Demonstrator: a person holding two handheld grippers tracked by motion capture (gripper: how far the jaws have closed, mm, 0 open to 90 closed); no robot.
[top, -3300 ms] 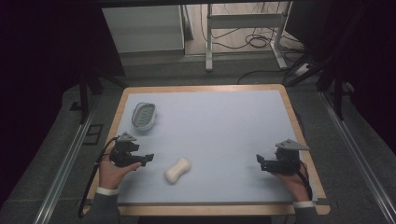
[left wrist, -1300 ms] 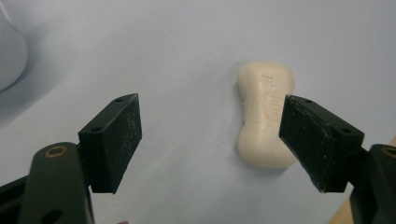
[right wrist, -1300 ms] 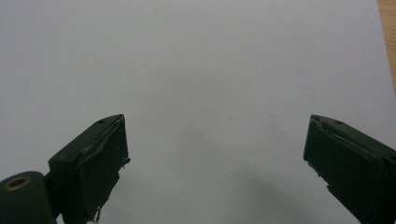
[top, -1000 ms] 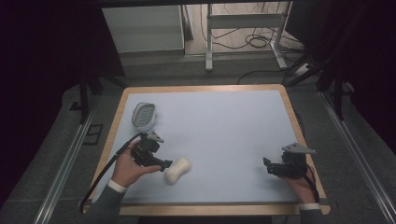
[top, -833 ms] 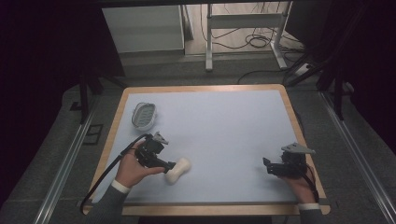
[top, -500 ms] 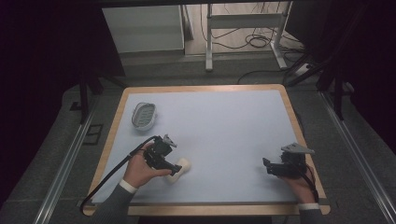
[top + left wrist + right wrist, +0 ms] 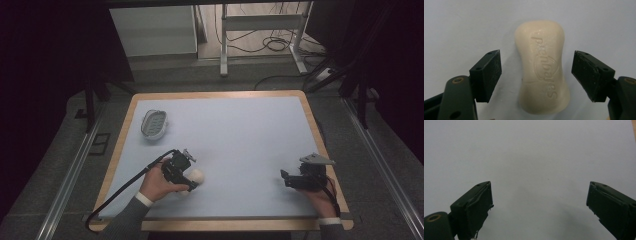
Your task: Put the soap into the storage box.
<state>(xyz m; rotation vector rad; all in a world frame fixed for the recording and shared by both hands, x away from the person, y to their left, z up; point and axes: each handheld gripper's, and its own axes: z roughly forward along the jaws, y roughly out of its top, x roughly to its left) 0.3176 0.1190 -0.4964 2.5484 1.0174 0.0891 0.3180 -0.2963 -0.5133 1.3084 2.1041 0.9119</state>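
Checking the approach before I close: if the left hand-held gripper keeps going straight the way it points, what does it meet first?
The bar of soap, lying between its open jaws; depth is unclear, but nothing else lies ahead.

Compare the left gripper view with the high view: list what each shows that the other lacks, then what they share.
Left gripper view alone: raised lettering on the soap bar, and a gap between the bar and each of the open left gripper's fingers.

High view alone: the soap dish at the table's far left, the wooden table rim, and the right gripper, open above the bare mat.

Both: the bar lying on the pale blue mat at the left gripper.
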